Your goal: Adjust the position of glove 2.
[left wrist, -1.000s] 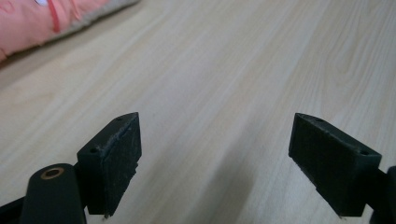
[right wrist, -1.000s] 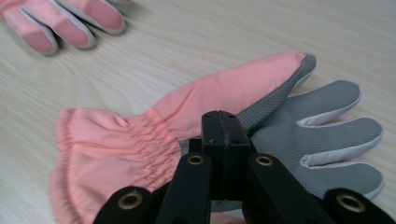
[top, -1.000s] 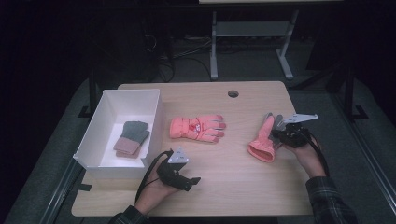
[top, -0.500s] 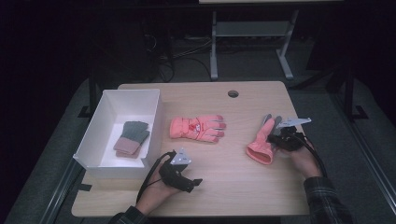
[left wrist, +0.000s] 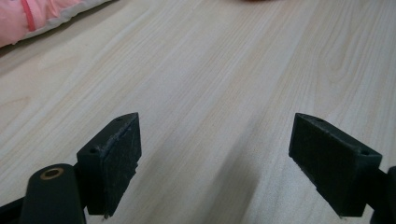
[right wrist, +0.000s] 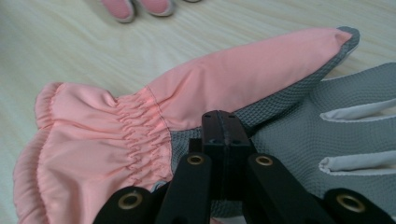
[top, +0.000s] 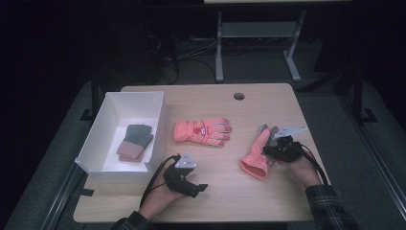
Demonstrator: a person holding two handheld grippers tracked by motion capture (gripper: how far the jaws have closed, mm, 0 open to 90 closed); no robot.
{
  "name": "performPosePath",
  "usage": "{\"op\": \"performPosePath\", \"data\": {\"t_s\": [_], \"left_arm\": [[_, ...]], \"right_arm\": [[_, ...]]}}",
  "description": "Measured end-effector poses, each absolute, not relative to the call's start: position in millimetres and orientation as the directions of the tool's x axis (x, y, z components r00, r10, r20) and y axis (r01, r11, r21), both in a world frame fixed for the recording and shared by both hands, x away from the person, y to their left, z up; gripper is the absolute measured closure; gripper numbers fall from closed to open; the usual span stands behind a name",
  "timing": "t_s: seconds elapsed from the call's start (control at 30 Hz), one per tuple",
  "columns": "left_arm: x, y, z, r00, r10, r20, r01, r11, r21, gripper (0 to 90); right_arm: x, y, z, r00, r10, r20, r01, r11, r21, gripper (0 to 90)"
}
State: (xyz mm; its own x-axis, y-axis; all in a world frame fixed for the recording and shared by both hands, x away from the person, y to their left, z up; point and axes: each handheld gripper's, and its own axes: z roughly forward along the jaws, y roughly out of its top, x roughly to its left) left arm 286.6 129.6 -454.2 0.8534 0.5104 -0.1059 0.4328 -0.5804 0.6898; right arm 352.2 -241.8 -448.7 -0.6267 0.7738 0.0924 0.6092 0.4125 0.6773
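A pink glove with a grey palm (top: pixel 255 159) hangs from my right gripper (top: pixel 272 149), at the right of the table. In the right gripper view the jaws are pressed together on the glove's grey palm fabric (right wrist: pixel 289 121), beside its gathered pink cuff (right wrist: pixel 93 140); my right gripper (right wrist: pixel 219 117) is shut on it. A second pink glove (top: pixel 203 131) lies flat mid-table, and its fingertips (right wrist: pixel 140 5) show at the top of that view. My left gripper (top: pixel 198 188) rests near the front edge, open (left wrist: pixel 215 158) over bare wood.
A white box (top: pixel 95 139) stands at the left and holds a grey and pink knit glove (top: pixel 135 141). A cable hole (top: pixel 239 96) sits near the table's far edge. The edge of the flat pink glove (left wrist: pixel 28 18) shows far off in the left gripper view.
My right hand has carried the held glove left and toward the near edge, slightly lower. The left hand and the other gloves have stayed put.
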Motion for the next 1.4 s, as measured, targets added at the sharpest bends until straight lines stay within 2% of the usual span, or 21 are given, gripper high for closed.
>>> {"op": "performPosePath", "data": {"t_s": [0.5, 0.77, 1.0, 1.2, 1.4], "left_arm": [[286, 129, -454, 0.853, 0.513, -0.101, 0.433, -0.585, 0.686, 16.6], [286, 129, -454, 0.856, 0.505, -0.105, 0.430, -0.585, 0.687, 16.6], [286, 129, -453, 0.862, 0.497, -0.103, 0.424, -0.594, 0.684, 16.7], [286, 127, -454, 0.861, 0.497, -0.109, 0.430, -0.596, 0.679, 16.7], [286, 128, -454, 0.863, 0.494, -0.104, 0.426, -0.602, 0.675, 16.7]], "right_arm": [[327, -202, -443, -0.691, 0.714, 0.116, 0.593, 0.468, 0.655, 90.0], [309, -170, -440, -0.753, 0.651, 0.097, 0.538, 0.524, 0.660, 90.0], [301, -196, -423, -0.729, 0.682, 0.057, 0.501, 0.475, 0.724, 90.0], [313, -227, -428, -0.667, 0.741, 0.075, 0.541, 0.413, 0.732, 90.0], [315, -221, -440, -0.691, 0.720, 0.071, 0.549, 0.458, 0.699, 90.0]]}}
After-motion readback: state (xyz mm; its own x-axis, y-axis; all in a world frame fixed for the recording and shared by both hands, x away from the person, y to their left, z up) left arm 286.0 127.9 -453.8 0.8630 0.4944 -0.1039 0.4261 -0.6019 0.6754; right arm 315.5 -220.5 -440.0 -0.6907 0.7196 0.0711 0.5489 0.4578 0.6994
